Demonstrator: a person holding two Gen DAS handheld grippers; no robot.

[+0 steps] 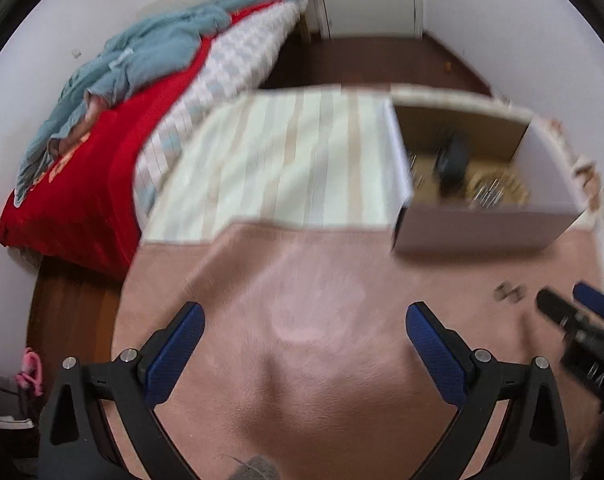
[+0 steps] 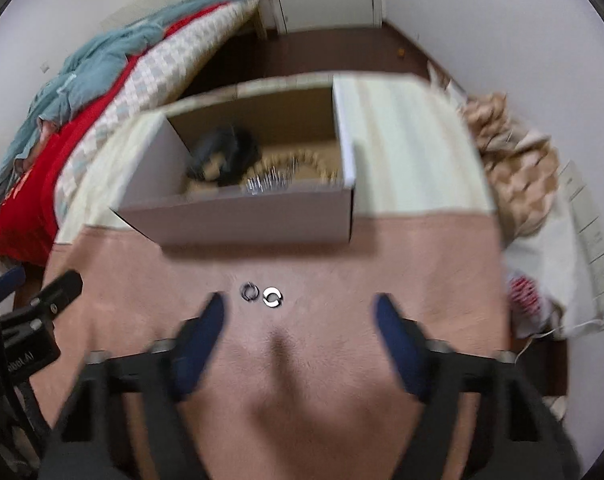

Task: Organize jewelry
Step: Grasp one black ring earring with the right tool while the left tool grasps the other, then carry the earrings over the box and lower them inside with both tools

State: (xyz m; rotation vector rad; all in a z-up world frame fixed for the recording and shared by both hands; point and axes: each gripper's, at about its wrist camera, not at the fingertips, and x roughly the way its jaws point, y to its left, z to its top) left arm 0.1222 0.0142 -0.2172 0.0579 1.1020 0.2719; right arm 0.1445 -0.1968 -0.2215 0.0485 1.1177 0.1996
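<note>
Two small rings, one dark (image 2: 249, 291) and one silver (image 2: 272, 297), lie side by side on the pink cloth (image 2: 302, 360); they show blurred in the left wrist view (image 1: 509, 293). My right gripper (image 2: 299, 312) is open and empty just short of them. Behind them stands an open white cardboard box (image 2: 241, 220) holding a dark object (image 2: 225, 152), a beaded bracelet (image 2: 302, 160) and a silver piece (image 2: 267, 184). My left gripper (image 1: 304, 320) is open and empty over bare pink cloth, left of the box (image 1: 482, 228).
The cloth lies on a table with a striped cover (image 1: 281, 160). A bed with a red blanket (image 1: 81, 184) and blue-grey fabric is at the left. Crumpled cloth and a white bag (image 2: 542, 240) are at the right. Dark floor lies beyond.
</note>
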